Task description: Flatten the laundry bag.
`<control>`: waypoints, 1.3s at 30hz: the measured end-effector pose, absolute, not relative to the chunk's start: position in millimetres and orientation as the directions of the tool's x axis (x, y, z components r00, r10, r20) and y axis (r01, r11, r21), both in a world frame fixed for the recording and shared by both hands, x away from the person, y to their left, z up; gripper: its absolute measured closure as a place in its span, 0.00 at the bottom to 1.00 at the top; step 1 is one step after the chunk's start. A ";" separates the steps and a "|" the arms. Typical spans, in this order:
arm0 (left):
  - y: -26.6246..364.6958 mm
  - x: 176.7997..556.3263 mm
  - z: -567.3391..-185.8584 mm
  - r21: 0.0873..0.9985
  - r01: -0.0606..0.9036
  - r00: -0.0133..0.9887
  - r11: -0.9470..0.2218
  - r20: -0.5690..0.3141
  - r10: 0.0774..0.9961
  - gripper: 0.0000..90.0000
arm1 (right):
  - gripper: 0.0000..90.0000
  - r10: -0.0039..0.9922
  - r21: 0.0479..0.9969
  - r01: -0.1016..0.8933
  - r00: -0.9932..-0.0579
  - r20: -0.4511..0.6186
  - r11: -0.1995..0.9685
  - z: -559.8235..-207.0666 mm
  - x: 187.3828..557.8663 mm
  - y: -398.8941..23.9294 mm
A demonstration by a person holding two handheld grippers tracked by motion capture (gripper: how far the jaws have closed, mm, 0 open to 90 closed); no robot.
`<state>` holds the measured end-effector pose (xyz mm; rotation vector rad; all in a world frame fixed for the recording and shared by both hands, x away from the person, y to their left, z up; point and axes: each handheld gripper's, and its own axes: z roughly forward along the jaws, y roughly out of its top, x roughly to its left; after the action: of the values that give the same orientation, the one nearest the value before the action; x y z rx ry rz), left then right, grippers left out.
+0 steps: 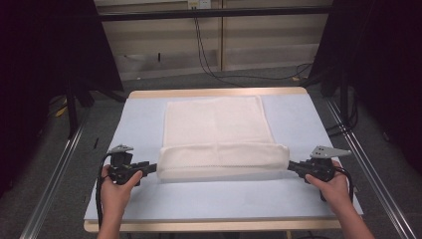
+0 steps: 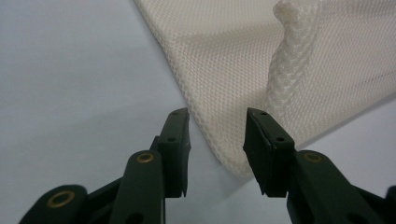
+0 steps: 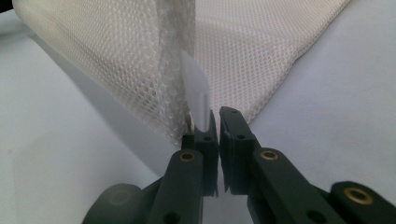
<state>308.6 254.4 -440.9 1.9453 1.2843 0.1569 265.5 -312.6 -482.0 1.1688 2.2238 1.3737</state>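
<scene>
The cream towel [image 1: 219, 134] lies on the table [image 1: 298, 199] with its near edge folded over, so a gripper works each end of that fold. The right gripper [image 3: 215, 122] has its jaws pressed together, pinching the towel's corner and its white tag [image 3: 195, 88] to keep the layers aligned. The left gripper [image 2: 217, 133] has its jaws spread around the other corner without gripping it.

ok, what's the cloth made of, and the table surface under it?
Cloth: looks like an off-white woven or knitted textile with a matte, waffle-like mesh texture and a thicker corded hem; the fibre can't be told. Table: a smooth, matte pale blue-grey sheet, probably laminate or a mat, over a board whose light wood-toned edge shows at the near and far sides.
</scene>
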 end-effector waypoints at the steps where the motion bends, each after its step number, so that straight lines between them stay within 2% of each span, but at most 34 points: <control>1: 254.4 308.9 -440.8 0.660 0.727 0.484 -0.188 -0.299 0.822 0.68 | 0.95 0.754 0.842 0.491 -0.634 0.170 0.222 -482.1 265.5 -312.6; 27: 254.9 312.9 -445.0 0.656 0.730 0.488 -0.191 -0.304 0.818 0.68 | 0.94 0.741 0.830 0.490 -0.654 0.151 0.264 -484.2 260.2 -313.9; 35: 253.1 313.5 -448.7 0.645 0.739 0.481 -0.195 -0.303 0.823 0.68 | 0.88 0.762 0.831 0.500 -0.629 0.154 0.245 -482.4 256.9 -323.5; 39: 251.0 314.9 -449.7 0.642 0.739 0.485 -0.203 -0.299 0.822 0.66 | 0.81 0.789 0.827 0.505 -0.601 0.132 0.246 -479.6 255.3 -329.0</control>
<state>314.9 251.0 -449.7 1.9758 1.2884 0.1386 255.3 -329.0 -479.6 1.1959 2.2126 1.2861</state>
